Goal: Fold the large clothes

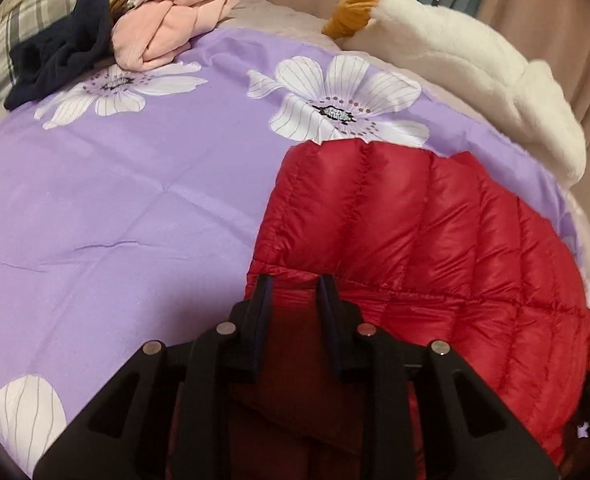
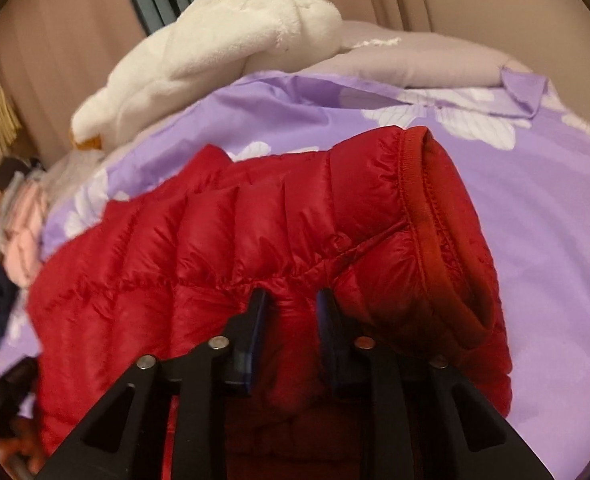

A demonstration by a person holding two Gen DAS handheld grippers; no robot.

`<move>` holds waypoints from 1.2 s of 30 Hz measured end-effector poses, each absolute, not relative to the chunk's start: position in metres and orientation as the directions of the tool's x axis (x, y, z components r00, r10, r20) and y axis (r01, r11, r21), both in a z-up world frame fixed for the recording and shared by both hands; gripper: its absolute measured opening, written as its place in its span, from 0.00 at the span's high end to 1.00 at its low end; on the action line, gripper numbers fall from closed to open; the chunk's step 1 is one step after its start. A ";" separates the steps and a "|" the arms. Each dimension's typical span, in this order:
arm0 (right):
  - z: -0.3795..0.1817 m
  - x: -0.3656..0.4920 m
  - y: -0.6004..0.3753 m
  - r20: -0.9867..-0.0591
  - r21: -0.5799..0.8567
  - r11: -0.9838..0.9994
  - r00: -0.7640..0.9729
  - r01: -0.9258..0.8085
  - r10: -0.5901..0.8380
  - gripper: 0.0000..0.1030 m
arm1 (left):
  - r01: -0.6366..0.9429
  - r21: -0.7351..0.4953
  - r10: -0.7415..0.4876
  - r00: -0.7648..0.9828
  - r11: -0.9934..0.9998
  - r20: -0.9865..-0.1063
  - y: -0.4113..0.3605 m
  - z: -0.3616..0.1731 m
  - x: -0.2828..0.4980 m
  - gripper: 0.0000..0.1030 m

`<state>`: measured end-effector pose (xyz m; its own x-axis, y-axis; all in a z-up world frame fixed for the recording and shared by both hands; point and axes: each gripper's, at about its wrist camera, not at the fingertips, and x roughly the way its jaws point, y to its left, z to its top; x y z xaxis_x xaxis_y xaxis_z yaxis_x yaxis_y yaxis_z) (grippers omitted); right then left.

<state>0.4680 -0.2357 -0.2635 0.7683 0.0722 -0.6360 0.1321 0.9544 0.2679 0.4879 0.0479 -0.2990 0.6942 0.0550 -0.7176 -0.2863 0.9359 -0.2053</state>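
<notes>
Left wrist view shows the left claw (image 1: 293, 284) pinched on the near hem of the red puffer jacket (image 1: 415, 232), which lies spread toward the bed's (image 1: 115, 200) right edge; the right claw (image 2: 291, 298) grips bunched jacket fabric beside the cuff (image 2: 443, 216), lifting it, likely to fold; both claws angle downward.

jacket (image 1: 415, 240) lies on the bedspread (image 1: 135, 200), clothes pile (image 1: 167, 32) behind it, plush blanket (image 1: 475, 72) right.

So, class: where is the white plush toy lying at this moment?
The white plush toy lies at the far edge of the purple floral quilt, upper right in the left wrist view, just beyond the red puffer jacket.
</notes>
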 end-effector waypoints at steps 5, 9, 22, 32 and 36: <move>-0.269 0.471 -0.239 -0.645 0.274 0.952 0.760 0.136 0.077 0.79 | -0.292 -0.127 0.111 0.678 0.948 -0.727 0.040 -0.302 0.493 0.75; -0.265 0.471 -0.232 -0.655 0.223 0.964 0.754 0.146 0.038 0.79 | -0.300 -0.095 0.136 0.664 0.949 -0.735 0.043 -0.300 0.488 0.74; -0.227 0.290 -0.305 -0.705 0.169 0.946 0.704 0.277 -0.081 0.30 | -0.220 -0.290 -0.049 0.714 0.931 -0.698 0.139 -0.241 0.289 0.15; -0.271 0.163 -0.316 -0.697 0.420 0.825 0.717 0.379 0.025 0.21 | -0.182 -0.587 -0.329 0.682 0.789 -0.653 0.130 -0.292 0.162 0.16; -0.276 0.146 -0.288 -0.624 0.598 0.736 0.761 0.319 0.177 0.13 | -0.107 -0.797 -0.566 0.649 0.595 -0.509 0.098 -0.307 0.147 0.16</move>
<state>0.1463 -0.2881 -0.2764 0.7610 0.1767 -0.6242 0.3193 0.7355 0.5975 0.1468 0.0983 -0.3068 0.6487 -0.5657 -0.5091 -0.1069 0.5945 -0.7969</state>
